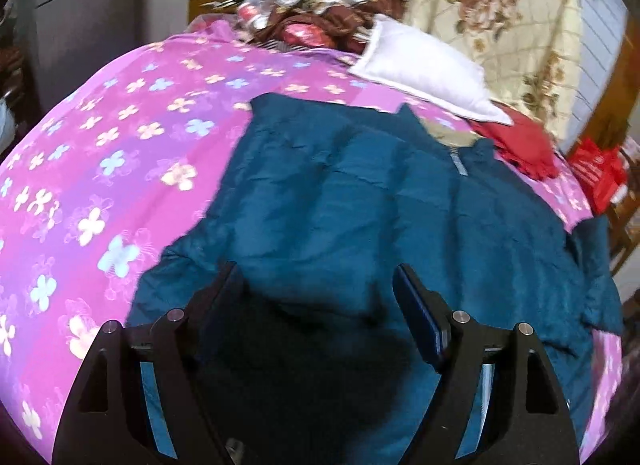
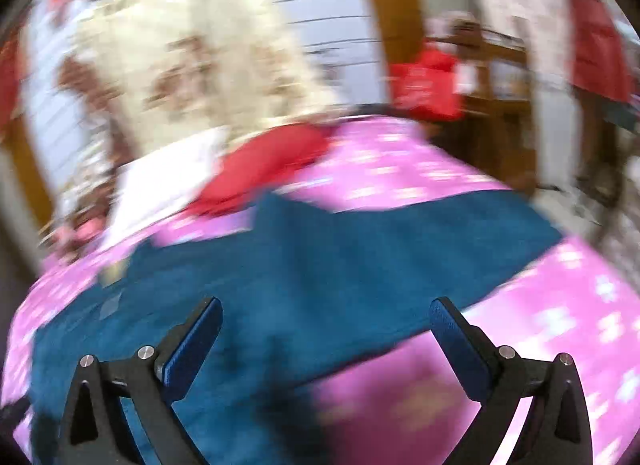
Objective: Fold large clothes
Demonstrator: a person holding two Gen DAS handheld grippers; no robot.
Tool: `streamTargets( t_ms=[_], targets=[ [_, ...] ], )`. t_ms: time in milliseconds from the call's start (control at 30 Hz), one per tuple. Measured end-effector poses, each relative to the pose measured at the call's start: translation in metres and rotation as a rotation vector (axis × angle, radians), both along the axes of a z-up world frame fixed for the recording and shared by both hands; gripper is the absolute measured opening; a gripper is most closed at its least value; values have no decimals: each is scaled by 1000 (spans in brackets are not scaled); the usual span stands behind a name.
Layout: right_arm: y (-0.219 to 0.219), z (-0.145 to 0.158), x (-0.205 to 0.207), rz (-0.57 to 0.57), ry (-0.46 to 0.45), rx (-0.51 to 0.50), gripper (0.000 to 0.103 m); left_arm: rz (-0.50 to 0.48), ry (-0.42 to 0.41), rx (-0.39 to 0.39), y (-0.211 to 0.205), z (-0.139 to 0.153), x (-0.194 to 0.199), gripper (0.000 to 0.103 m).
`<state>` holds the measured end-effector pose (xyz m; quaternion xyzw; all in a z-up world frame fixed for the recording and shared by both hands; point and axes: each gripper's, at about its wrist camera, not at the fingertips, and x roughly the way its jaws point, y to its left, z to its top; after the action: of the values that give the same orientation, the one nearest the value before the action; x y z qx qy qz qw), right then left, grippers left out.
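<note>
The left gripper (image 1: 316,285) and right gripper (image 2: 326,317) hover with jaws spread wide, holding nothing, above a teal garment (image 1: 360,205) spread on the bed — its pink flowered sheet (image 1: 100,185) showing all around. A white pillow (image 1: 424,69) and red cloth (image 1: 520,145) lie beyond — the right view is blurred.

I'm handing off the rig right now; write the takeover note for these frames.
Left gripper: open, holding nothing, over the teal garment.
Right gripper: open, holding nothing, over the garment's edge; that view is blurred.
The garment lies spread on the pink floral bedsheet, collar toward the white pillow and red cloth.
Done: laid out, some wrinkles.
Left: every fold.
</note>
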<state>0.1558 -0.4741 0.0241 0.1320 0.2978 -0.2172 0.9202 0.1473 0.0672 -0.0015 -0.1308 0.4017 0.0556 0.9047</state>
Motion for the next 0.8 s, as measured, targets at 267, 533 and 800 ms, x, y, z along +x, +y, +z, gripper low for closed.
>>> streamTargets(
  t_ms=[267, 533, 800],
  targets=[
    [-195, -51, 8, -237, 233, 43, 102, -101, -15, 74, -33, 3, -4, 78],
    [-232, -83, 35, -162, 334, 89, 103, -79, 38, 57, -27, -11, 3, 78],
    [-199, -77, 34, 48, 303, 26, 34, -77, 45, 62, -28, -13, 2, 78]
  ],
)
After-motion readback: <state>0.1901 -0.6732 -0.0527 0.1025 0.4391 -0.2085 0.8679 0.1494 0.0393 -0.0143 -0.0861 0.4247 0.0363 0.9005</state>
